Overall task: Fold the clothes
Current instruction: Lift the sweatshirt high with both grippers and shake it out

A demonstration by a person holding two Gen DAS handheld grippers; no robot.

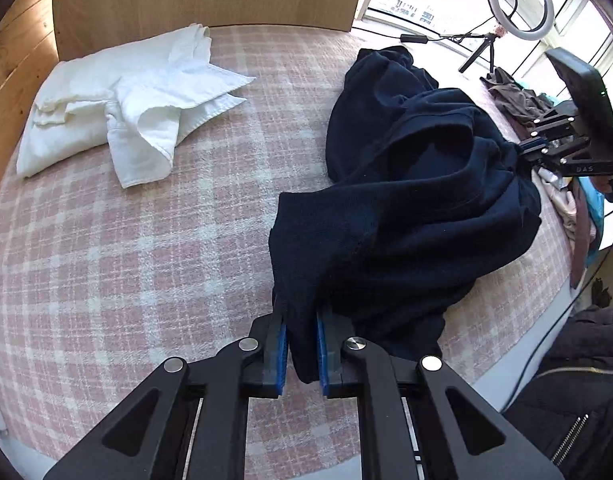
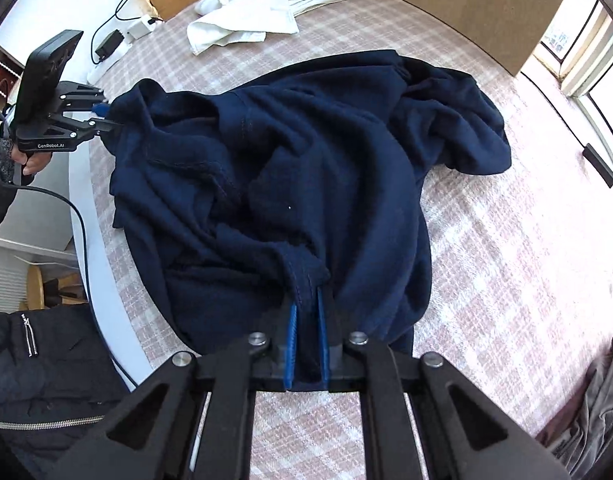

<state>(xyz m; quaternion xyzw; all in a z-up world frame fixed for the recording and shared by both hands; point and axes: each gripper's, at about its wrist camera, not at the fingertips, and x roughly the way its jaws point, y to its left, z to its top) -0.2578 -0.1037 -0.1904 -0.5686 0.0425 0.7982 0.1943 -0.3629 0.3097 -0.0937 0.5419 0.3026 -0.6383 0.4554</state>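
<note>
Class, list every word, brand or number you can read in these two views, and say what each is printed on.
"GenRobot.AI": on the side of the left gripper, right wrist view.
"UAS", or close to it: faint letters on the side of the right gripper, left wrist view; too blurred to be sure.
Nothing readable on the navy garment or white garment.

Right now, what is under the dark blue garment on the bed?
Around the dark blue garment the pink checked bed cover shows, so it lies under it. Whether anything else is under the bunched cloth is hidden. Both the left gripper and right gripper pinch its edges.
</note>
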